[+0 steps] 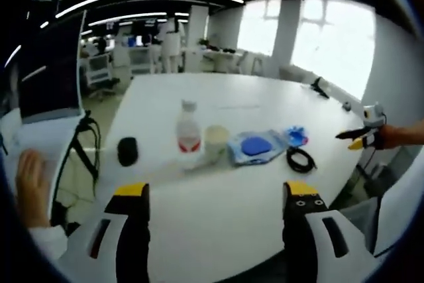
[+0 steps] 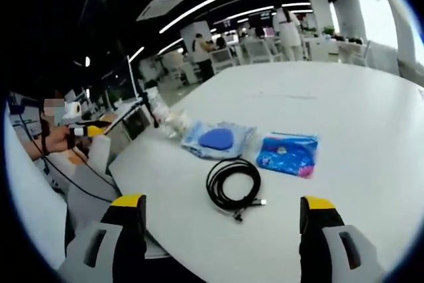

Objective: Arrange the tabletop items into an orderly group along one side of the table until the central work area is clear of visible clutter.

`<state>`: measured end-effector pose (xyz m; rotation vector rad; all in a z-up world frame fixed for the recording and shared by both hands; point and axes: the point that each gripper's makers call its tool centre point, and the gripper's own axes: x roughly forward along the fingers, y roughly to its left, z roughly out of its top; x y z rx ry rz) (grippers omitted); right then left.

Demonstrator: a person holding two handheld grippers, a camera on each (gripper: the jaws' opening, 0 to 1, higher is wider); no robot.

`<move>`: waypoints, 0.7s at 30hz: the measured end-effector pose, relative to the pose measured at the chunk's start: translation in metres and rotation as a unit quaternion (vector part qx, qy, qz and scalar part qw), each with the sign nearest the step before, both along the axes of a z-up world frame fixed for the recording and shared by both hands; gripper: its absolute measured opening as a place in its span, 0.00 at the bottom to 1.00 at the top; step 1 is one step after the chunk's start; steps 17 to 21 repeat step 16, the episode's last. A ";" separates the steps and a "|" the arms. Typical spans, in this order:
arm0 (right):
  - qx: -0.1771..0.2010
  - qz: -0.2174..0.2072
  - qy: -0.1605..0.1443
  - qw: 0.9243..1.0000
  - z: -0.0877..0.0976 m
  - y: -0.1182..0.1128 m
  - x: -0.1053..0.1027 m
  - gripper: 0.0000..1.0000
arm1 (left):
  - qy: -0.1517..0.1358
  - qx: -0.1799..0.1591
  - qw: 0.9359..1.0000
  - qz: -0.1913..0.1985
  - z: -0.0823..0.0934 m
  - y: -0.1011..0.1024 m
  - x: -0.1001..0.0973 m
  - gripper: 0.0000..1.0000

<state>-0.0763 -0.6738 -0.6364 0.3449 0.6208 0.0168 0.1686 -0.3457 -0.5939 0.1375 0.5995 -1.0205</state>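
Both grippers, left and right, spread wide, holding nothing, hovering off the table edge. Lined up across the middle: black puck, bottle, cup, blue pouch, cable, blue packet.

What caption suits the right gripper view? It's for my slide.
Open right gripper faces a coiled black cable and two blue packets on the white table.
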 end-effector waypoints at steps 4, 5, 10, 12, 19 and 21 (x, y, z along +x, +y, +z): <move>0.002 0.005 0.004 1.000 -0.003 0.005 -0.003 0.99 | 0.004 -0.011 1.000 0.000 0.002 0.002 -0.007 0.90; 0.006 0.005 0.003 1.000 -0.003 0.007 -0.003 0.99 | 0.002 -0.007 1.000 -0.004 0.002 0.002 -0.010 0.90; 0.003 0.007 -0.006 1.000 0.003 0.010 -0.002 0.99 | -0.010 -0.010 1.000 -0.018 0.009 -0.004 -0.013 0.91; 0.000 0.008 -0.007 1.000 0.004 0.010 -0.001 0.99 | -0.011 -0.010 1.000 -0.020 0.011 -0.005 -0.014 0.91; -0.003 0.009 -0.012 1.000 0.010 0.013 -0.001 0.99 | -0.011 -0.009 1.000 -0.025 0.009 -0.006 -0.013 0.90; -0.003 0.009 -0.012 1.000 0.010 0.013 -0.001 0.99 | -0.011 -0.009 1.000 -0.025 0.009 -0.006 -0.013 0.90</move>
